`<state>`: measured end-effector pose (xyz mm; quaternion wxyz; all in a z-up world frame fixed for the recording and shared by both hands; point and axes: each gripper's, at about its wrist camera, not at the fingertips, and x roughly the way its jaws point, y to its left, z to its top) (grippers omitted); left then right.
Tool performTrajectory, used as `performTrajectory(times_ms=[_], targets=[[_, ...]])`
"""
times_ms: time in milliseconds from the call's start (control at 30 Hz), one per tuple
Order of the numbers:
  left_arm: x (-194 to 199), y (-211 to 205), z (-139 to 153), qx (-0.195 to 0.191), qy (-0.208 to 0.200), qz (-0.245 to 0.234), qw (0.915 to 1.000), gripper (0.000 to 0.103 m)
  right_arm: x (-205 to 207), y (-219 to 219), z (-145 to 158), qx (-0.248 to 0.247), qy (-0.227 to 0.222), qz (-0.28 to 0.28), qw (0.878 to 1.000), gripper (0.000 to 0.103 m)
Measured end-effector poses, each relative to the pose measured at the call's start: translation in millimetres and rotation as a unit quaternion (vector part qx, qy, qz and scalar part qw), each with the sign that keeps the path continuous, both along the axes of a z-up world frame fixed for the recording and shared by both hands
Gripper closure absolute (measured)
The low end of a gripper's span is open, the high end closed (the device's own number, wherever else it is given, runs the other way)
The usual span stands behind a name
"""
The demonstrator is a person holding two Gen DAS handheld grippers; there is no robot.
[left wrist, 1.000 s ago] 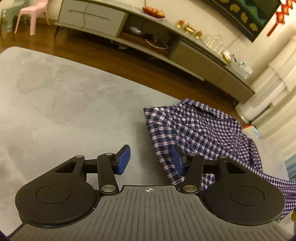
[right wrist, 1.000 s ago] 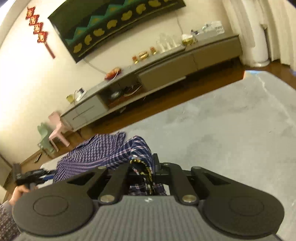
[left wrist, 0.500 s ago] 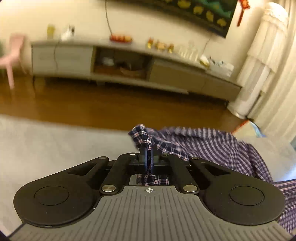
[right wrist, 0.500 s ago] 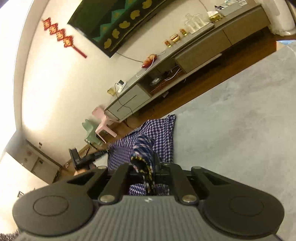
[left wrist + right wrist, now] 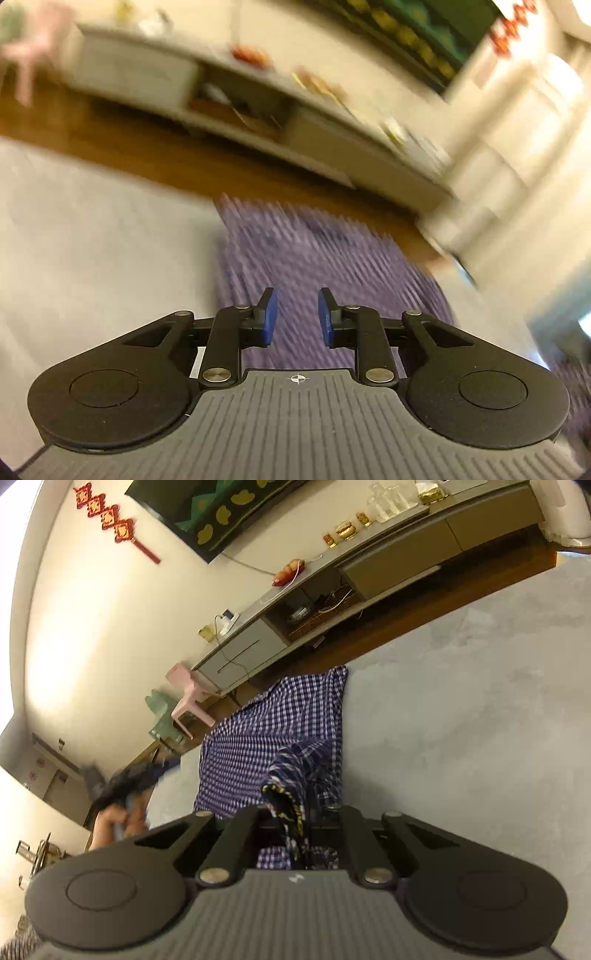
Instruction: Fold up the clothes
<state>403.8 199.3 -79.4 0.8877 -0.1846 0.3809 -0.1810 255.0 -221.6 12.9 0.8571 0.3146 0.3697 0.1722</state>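
Left wrist view: left gripper (image 5: 295, 314) jaws opening, nothing between them, above the checked shirt (image 5: 314, 251) on the grey mat (image 5: 92, 240). Right gripper (image 5: 291, 823) jaws clamp a shirt fold.

Cream wall (image 5: 92, 627) carries a dark hanging (image 5: 236, 506) and a red knot ornament (image 5: 110, 517). A long grey cabinet (image 5: 369, 568) stands below on wood floor (image 5: 388, 631). Grey carpet (image 5: 480, 720) covers the foreground. Pink chair (image 5: 186, 692) and green chair (image 5: 162, 716) stand beside the cabinet (left end). Warm lighting.

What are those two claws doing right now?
Left gripper: opening, nothing between its pads.
Right gripper: shut on the shirt.
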Motion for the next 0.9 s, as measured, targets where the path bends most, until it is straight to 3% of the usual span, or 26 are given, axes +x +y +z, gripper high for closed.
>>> performTrajectory(times_ms=[100, 200, 300, 367, 467, 667, 800, 900], targets=[[-11.1, -17.1, -19.3, 0.011, 0.055, -0.057, 0.9968, 0.086, -6.4, 22.7, 19.8, 0.008, -0.027, -0.005, 1.0, 0.098], [-7.2, -8.8, -29.7, -0.01, 0.083, -0.021, 0.9963, 0.091, -27.7, 68.0, 53.8, -0.006, -0.07, 0.03, 0.997, 0.098], [-13.4, 16.1, -20.7, -0.067, 0.078, 0.012, 0.9946, 0.076, -73.7, 134.7, 88.7, -0.036, -0.117, 0.11, 0.986, 0.098], [-23.0, 36.8, -11.7, -0.108, 0.068, 0.027, 0.9914, 0.067, -101.6, 186.1, 92.1, -0.063, -0.125, 0.18, 0.973, 0.098], [-37.3, 60.0, -10.3, -0.152, 0.07, 0.039, 0.9851, 0.06, -133.4, 261.7, 59.3, -0.12, -0.103, 0.261, 0.952, 0.098], [-49.9, 74.3, -41.2, -0.175, 0.11, 0.032, 0.978, 0.054, -157.4, 341.2, -24.4, -0.231, -0.043, 0.299, 0.925, 0.098], [-36.5, 62.9, -51.2, -0.16, 0.116, 0.005, 0.9802, 0.054, -172.8, 359.3, -30.3, -0.268, -0.044, 0.308, 0.912, 0.098], [-18.5, 51.5, -46.6, -0.153, 0.101, -0.01, 0.9831, 0.048, -192.5, 367.7, -26.4, -0.304, -0.06, 0.321, 0.895, 0.098]])
